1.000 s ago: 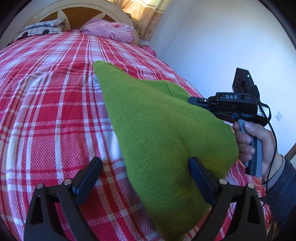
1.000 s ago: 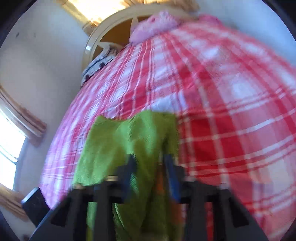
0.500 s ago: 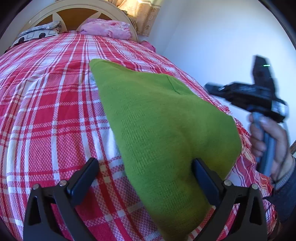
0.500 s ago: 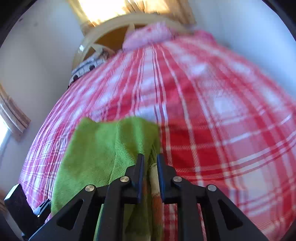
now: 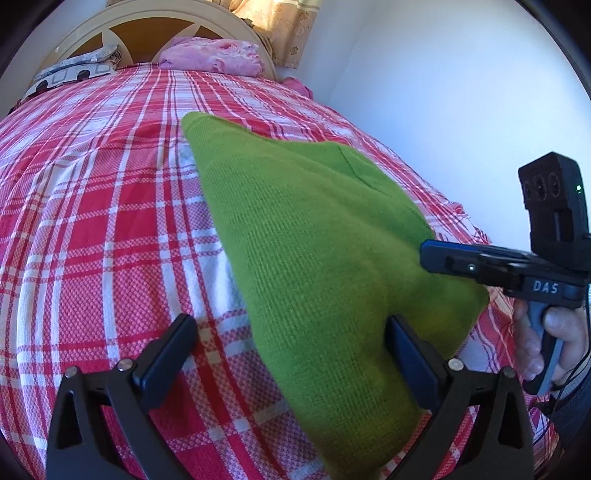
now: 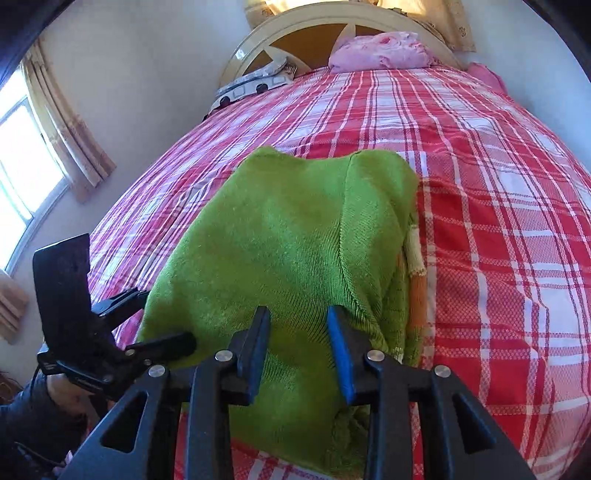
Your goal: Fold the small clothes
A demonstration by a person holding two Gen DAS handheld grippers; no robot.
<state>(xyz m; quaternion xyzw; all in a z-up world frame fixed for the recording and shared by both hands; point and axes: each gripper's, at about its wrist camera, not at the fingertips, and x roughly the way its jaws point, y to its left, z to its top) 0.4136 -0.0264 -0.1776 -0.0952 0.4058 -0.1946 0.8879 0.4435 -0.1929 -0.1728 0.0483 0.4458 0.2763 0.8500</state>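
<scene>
A green knitted garment (image 5: 314,240) lies folded on the red plaid bedspread (image 5: 92,221). My left gripper (image 5: 291,347) stands wide open at the garment's near edge; the cloth runs past its right finger (image 5: 410,362) and is not gripped. In the right wrist view the garment (image 6: 288,229) fills the middle, with a yellow and orange trim at its right side. My right gripper (image 6: 297,332) hovers over its near part. Its jaws are opening, and the cloth lies under the gap without being pinched. A hand holds the right gripper (image 5: 430,254) at the garment's right corner.
A pink pillow (image 5: 214,55) and a patterned pillow (image 5: 74,72) lie by the cream headboard (image 6: 332,26). A white wall (image 5: 461,92) runs along the bed's right side. A curtained window (image 6: 26,166) is on the left. My left gripper (image 6: 162,319) shows at the garment's left edge.
The right gripper was shut on a fold of the green garment; its jaws have now parted off the cloth and it has shifted sideways. The left gripper has kept still and open.
</scene>
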